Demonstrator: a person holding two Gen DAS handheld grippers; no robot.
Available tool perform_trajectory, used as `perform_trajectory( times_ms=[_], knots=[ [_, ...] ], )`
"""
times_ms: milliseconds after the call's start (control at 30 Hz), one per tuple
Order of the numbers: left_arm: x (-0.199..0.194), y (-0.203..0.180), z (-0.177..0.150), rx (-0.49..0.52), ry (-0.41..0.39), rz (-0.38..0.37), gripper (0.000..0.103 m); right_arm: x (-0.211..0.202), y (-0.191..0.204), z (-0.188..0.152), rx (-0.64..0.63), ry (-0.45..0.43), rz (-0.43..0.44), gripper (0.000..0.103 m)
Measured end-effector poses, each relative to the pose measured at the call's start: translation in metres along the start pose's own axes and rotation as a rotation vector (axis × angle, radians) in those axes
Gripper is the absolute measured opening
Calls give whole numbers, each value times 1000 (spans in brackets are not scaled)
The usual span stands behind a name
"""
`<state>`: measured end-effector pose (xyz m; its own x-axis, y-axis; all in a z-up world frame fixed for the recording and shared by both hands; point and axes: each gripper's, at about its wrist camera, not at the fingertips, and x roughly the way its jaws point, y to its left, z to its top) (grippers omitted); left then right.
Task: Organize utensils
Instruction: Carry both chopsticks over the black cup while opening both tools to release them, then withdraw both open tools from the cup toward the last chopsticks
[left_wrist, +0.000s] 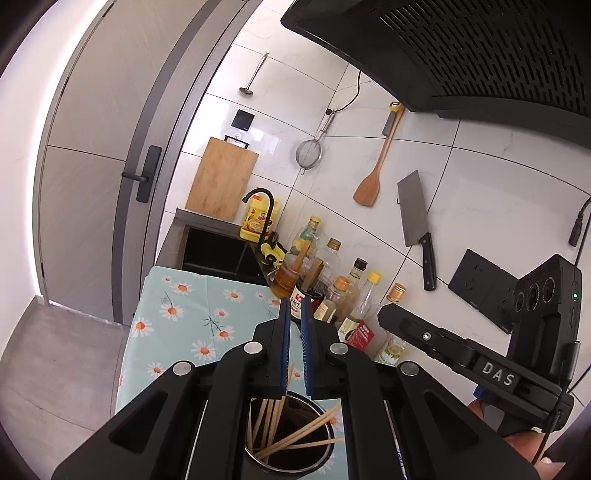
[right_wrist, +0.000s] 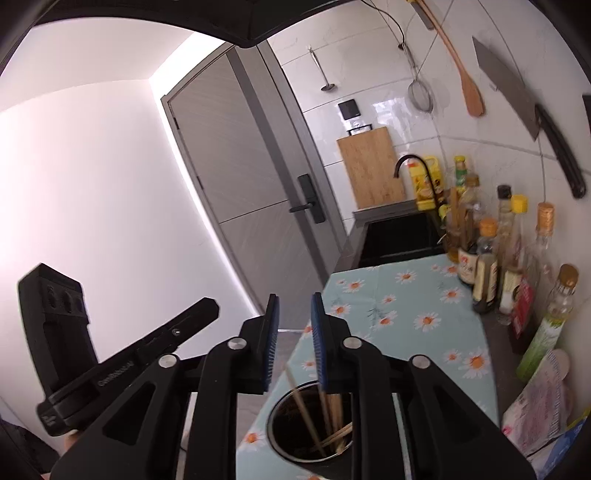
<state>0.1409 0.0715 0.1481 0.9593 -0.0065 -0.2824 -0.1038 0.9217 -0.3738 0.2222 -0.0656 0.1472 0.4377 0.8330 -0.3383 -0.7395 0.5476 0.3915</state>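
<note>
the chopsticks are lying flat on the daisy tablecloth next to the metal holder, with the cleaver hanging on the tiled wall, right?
Not quite: the chopsticks stand inside the metal holder, not on the tablecloth, as the left wrist view shows. The cleaver does hang on the tiled wall.

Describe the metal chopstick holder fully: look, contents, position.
The chopstick holder is a round, shiny metal cup with a dark inside, standing upright on the daisy-print cloth. Wooden chopsticks stand in it, some upright, others leaning across onto the rim. It sits just below both grippers; neither visibly touches it.
</note>
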Motion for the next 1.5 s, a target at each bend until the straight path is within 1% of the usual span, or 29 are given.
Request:
perform_trajectory(
  times_ms=[33,167,233,267,300,333,367,400,500,633,667,733,800,833,867,900,967,1000,1033,1067,1100,1167,1300,1433,1467,1500],
  knots=[
    [-2,-1,0,-1,0,-5,6,-2,-1,0,25,3,18,30],
    [-12,-6,0,7,2,-19,6,-11,0,-1,54,25,48,30],
    [-15,-7,-1,5,18,-29,6,-15,1,-2,95,75,84,46],
    [-16,-7,-3,5,32,-30,7,-17,2,-3,124,86,111,55],
    [-17,-8,-4,6,42,-29,17,-21,3,-3,141,94,135,56],
    [-19,-8,-5,5,48,-32,25,-24,6,-3,140,104,138,56],
    [-23,-7,-7,-6,48,-38,39,-27,9,-4,139,111,136,56],
    [-27,-7,-8,-11,48,-43,41,-31,11,-5,143,113,133,56],
    [-33,-7,-13,3,80,-44,41,-39,14,-8,151,140,133,56],
    [-39,-5,-19,-5,120,-48,41,-45,17,-14,170,176,123,56],
    [-41,-3,-21,-18,137,-54,41,-47,18,-16,173,183,115,56],
    [-42,-1,-26,-26,171,-53,45,-49,18,-21,180,207,103,56],
    [-43,1,-32,-32,207,-39,56,-48,19,-30,186,255,69,56],
    [-42,3,-36,-31,237,-23,59,-47,18,-34,198,280,58,56],
    [-41,3,-38,-30,258,-10,60,-45,16,-39,214,310,50,60],
    [-40,6,-43,-34,286,2,61,-42,14,-44,229,349,35,67],
    [-38,9,-51,-42,335,9,63,-41,11,-54,245,391,11,73],
    [-37,12,-56,-46,364,20,65,-39,9,-60,256,414,-9,74],
    [-35,15,-60,-52,387,27,67,-37,7,-64,264,437,-27,75],
    [-33,18,-66,-56,418,35,74,-34,4,-70,273,464,-45,78],
    [-30,20,-70,-59,438,44,75,-31,1,-77,291,499,-71,82],
    [-26,28,-82,-66,470,62,75,-24,-8,-91,322,549,-114,82],
    [-17,44,-102,-96,547,79,75,-8,-27,-127,403,664,-174,82],
    [-8,56,-127,-98,656,102,75,8,-45,-161,479,765,-221,82],
    [-6,59,-135,-94,685,112,75,11,-49,-168,494,785,-236,82],
    [-4,60,-141,-92,708,116,75,14,-51,-173,504,799,-249,78]
  ],
)
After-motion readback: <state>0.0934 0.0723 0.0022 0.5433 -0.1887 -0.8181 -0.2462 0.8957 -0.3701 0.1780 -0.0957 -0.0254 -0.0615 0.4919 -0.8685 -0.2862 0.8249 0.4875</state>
